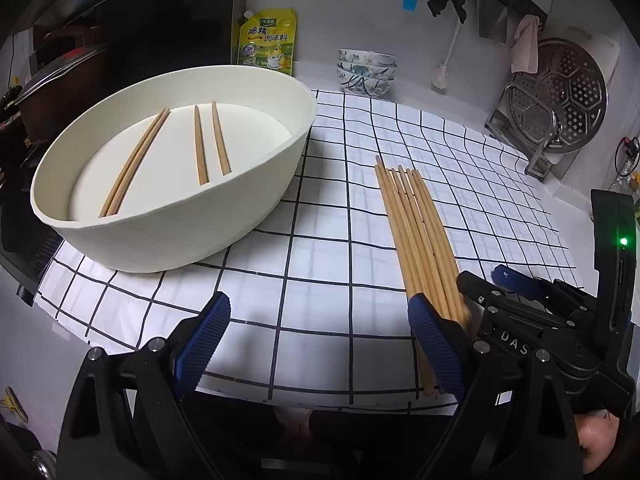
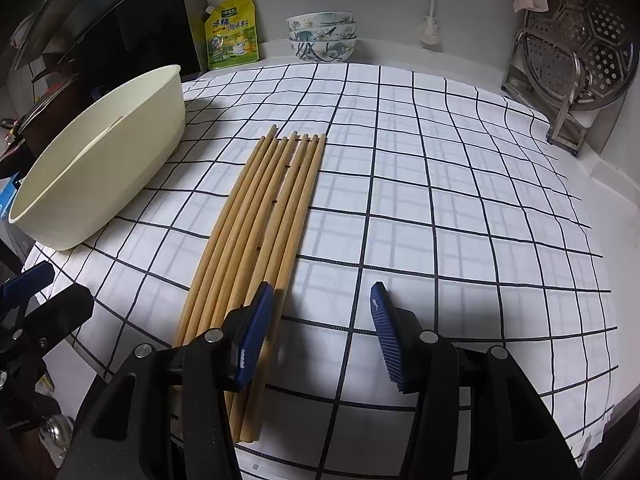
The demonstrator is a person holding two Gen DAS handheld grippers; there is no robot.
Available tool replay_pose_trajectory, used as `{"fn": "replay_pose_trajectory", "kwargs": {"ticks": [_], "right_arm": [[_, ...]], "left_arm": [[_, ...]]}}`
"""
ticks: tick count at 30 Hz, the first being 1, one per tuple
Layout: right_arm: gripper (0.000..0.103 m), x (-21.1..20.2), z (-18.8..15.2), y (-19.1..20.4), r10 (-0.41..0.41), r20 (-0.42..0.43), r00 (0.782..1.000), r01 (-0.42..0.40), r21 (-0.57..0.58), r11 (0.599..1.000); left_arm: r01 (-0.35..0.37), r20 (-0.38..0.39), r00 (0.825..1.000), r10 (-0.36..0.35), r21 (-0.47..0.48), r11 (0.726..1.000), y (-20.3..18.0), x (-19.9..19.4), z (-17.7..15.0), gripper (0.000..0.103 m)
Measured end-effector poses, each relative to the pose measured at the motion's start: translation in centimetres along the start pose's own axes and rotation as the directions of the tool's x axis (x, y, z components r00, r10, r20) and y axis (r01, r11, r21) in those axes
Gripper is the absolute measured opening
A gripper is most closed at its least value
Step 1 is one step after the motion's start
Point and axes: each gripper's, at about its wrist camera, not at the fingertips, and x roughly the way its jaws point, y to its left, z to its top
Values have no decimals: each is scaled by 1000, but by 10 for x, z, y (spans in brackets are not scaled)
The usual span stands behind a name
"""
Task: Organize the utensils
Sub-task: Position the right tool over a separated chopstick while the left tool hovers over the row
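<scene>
A row of several wooden chopsticks [image 1: 416, 232] lies side by side on the checked cloth; it also shows in the right wrist view [image 2: 260, 224]. A cream oval tub [image 1: 180, 216] stands to their left, seen too in the right wrist view [image 2: 100, 168], with two pairs of chopsticks [image 1: 176, 152] inside. My left gripper [image 1: 320, 312] is open and empty above the cloth, its right finger over the chopsticks' near ends. My right gripper [image 2: 320, 304] is open and empty, its left finger [image 2: 252, 332] over the right side of the row.
Stacked patterned bowls [image 1: 366, 72] and a yellow seasoning pouch [image 1: 268, 42] stand at the back by the wall. A metal steamer plate on a rack [image 1: 560, 100] stands at the back right. A dark pot [image 1: 52, 80] sits left of the tub. The cloth's front edge [image 1: 320, 396] hangs near me.
</scene>
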Motion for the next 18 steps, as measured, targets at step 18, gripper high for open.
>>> {"fn": "replay_pose_trajectory", "kwargs": {"ticks": [18], "right_arm": [[49,2,-4,-32,-44,-9,999,44,11,999]], "left_arm": [[12,-60,998,-11,17,1000,-17,27,-1,89]]}}
